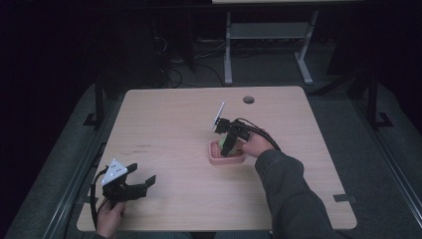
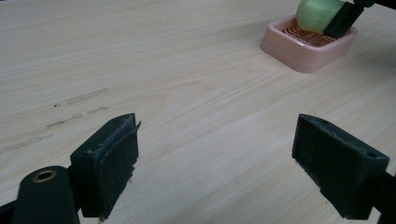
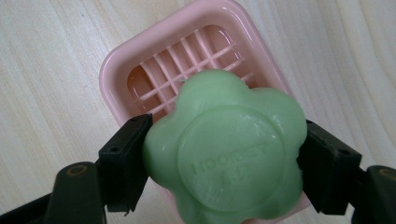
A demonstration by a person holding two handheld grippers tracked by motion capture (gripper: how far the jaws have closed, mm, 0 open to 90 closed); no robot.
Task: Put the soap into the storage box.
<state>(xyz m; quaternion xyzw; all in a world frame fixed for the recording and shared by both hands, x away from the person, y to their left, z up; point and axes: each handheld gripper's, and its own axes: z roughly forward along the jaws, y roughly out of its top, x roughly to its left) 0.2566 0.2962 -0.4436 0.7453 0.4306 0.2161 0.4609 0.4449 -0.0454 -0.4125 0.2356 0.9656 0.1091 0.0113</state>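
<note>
A pale green flower-shaped soap (image 3: 226,149) is clamped between both jaws of my right gripper (image 3: 224,163), held just above a pink slatted soap dish (image 3: 140,65). From above, that gripper (image 1: 228,148) points down into the dish (image 1: 215,159) near the table's middle, with the soap (image 1: 224,146) partly hidden by the jaws. My left gripper (image 1: 140,180) rests low at the table's front left corner, jaws wide apart with nothing between them. In the left gripper view its jaws (image 2: 215,158) frame bare wood, and the dish (image 2: 299,53) with the soap (image 2: 315,14) shows far off.
The light wooden table (image 1: 174,124) has a round cable hole (image 1: 249,99) at its far edge. Faint scuff marks (image 2: 74,109) lie on the wood left of centre. Desk legs (image 1: 228,50) and cables stand on the dark floor beyond the table.
</note>
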